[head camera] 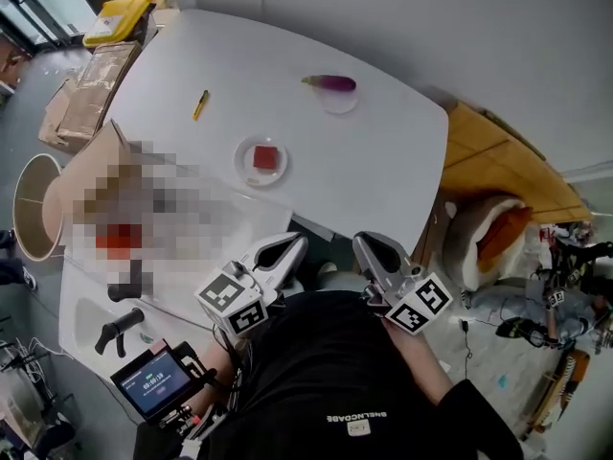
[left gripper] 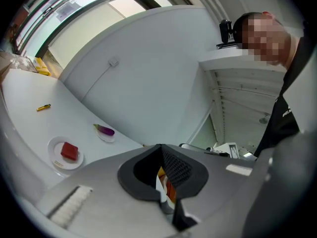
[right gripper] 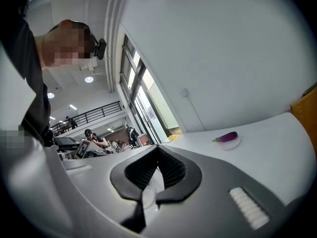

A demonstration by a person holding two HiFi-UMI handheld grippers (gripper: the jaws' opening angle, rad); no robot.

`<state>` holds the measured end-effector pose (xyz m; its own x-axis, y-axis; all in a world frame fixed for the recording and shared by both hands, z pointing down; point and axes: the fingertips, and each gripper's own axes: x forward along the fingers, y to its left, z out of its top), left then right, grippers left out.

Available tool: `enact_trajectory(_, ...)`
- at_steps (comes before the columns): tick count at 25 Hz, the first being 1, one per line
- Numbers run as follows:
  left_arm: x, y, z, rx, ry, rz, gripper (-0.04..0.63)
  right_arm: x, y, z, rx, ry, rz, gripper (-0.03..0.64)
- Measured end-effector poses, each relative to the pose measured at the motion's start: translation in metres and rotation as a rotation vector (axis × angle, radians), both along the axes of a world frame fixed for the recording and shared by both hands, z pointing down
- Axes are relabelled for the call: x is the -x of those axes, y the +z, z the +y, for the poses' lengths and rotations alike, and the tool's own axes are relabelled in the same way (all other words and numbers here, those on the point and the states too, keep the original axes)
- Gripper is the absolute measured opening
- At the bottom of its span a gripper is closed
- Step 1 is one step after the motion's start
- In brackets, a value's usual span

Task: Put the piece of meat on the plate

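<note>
Meat piece, red: lies on white plate, mid table. L gripper: jaws closed, empty, by torso. R gripper: jaws together, empty. Eggplant: far side, well apart.

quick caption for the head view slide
Meat on the plate; left claw and right claw shut by the person's chest.

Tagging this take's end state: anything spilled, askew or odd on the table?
Nothing stands out. The piece of meat lies flat inside the plate, the eggplant rests on its saucer, a yellow pen lies loose on the table. No spill shows. The left gripper and right gripper are shut and empty.
</note>
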<state>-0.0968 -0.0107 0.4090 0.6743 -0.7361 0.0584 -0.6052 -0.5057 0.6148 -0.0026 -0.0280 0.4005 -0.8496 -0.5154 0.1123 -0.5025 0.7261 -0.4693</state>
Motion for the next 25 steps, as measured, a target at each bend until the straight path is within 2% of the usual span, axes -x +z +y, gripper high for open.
enact_trajectory(9, -0.006, 0.001, 0.010, 0.009, -0.043, -0.017, 0.018, 0.032, 0.009, 0.002, -0.062, -0.148, 0.031, 0.005)
enact_trajectory(14, -0.024, -0.018, 0.021, 0.011, -0.097, -0.034, 0.020, 0.020, -0.006, 0.014, -0.113, -0.218, 0.027, 0.005)
enact_trajectory(25, -0.024, -0.040, 0.033, 0.007, -0.211, -0.088, 0.020, 0.025, -0.023, 0.034, -0.258, -0.321, 0.025, 0.005)
